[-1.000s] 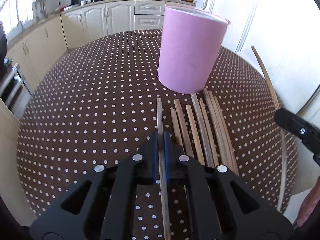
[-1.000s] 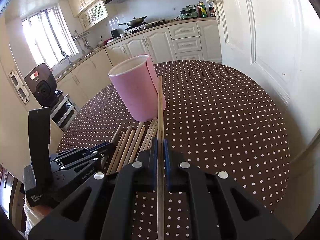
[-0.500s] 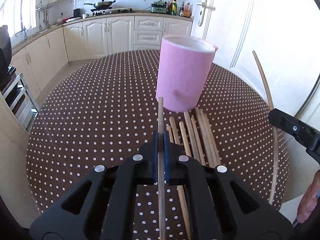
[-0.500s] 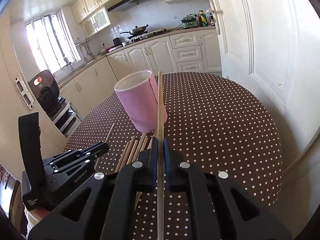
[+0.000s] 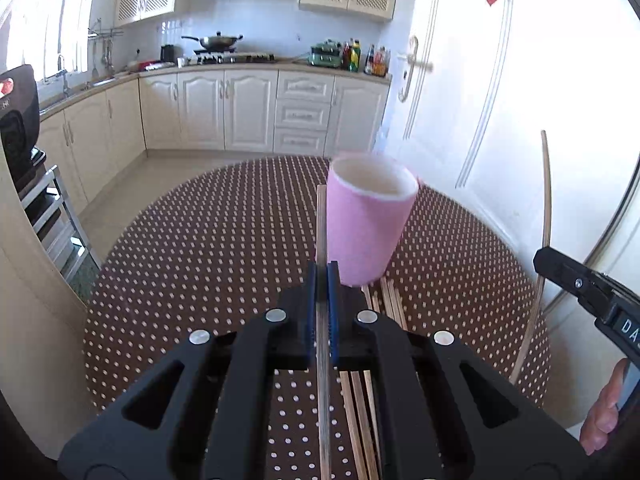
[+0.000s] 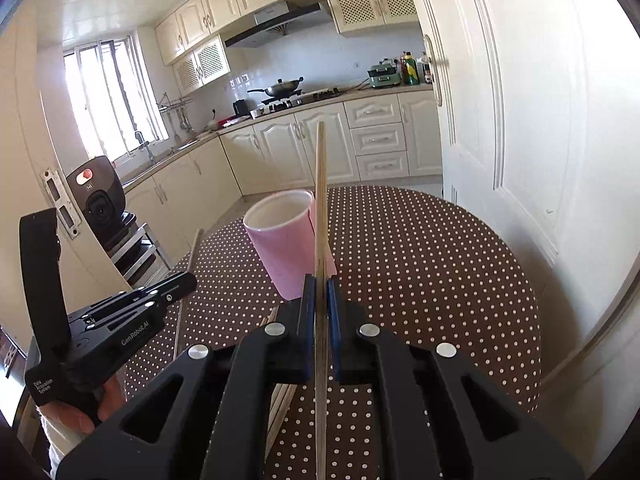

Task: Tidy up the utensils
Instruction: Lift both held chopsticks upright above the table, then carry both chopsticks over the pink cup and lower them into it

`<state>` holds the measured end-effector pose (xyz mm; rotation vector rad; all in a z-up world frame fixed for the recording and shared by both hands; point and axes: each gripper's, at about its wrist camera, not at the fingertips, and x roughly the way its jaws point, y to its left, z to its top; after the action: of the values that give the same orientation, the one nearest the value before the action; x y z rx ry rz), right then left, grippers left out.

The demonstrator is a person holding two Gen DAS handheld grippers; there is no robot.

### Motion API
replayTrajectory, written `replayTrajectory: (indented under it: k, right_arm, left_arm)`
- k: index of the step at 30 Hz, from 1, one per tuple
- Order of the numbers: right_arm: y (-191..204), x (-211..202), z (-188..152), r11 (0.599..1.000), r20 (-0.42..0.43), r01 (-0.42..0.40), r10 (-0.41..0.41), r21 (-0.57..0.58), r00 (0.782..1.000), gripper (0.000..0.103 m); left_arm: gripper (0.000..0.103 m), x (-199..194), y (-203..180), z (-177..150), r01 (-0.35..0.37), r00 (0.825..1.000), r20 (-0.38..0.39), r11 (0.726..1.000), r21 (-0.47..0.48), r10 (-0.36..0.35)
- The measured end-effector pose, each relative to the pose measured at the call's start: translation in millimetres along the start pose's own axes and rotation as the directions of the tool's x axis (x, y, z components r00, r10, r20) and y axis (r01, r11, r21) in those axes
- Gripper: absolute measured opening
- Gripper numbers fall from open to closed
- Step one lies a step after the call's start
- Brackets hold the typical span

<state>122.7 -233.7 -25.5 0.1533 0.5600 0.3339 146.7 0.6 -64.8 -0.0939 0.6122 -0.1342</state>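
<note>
A pink cup (image 5: 366, 224) with a white inside stands upright on the dotted table (image 5: 208, 248). My left gripper (image 5: 322, 270) is shut on a wooden chopstick (image 5: 321, 220) lifted off the table, its tip near the cup's left side. My right gripper (image 6: 321, 284) is shut on another chopstick (image 6: 320, 184), which rises past the pink cup (image 6: 286, 248). Several loose chopsticks (image 5: 390, 304) lie on the cloth at the cup's near foot. The right gripper (image 5: 538, 258) with its chopstick (image 5: 545, 216) shows at the left view's right edge; the left gripper (image 6: 188, 278) sits lower left in the right view.
The round table's brown cloth (image 6: 432, 264) has bare room to the cup's right and left. A white door (image 6: 520, 120) stands close behind the table's right edge. Kitchen cabinets (image 5: 224, 112) line the far wall. A metal rack (image 5: 48, 208) stands left of the table.
Both grippers have risen with their chopsticks, and both views tilted up so the cup looks lower and smaller. The left chopstick has come off the table.
</note>
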Motion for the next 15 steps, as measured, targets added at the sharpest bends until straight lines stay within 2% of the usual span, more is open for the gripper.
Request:
replayTrajectory:
  k: [15]
  right_arm:
    - [8, -10, 19, 1.000, 0.081, -0.002, 0.005, -0.031, 0.997, 0.005]
  left_arm:
    - [0.006, -25, -2, 32, 0.000, 0.993, 0.121, 1.000, -0.002, 0.000]
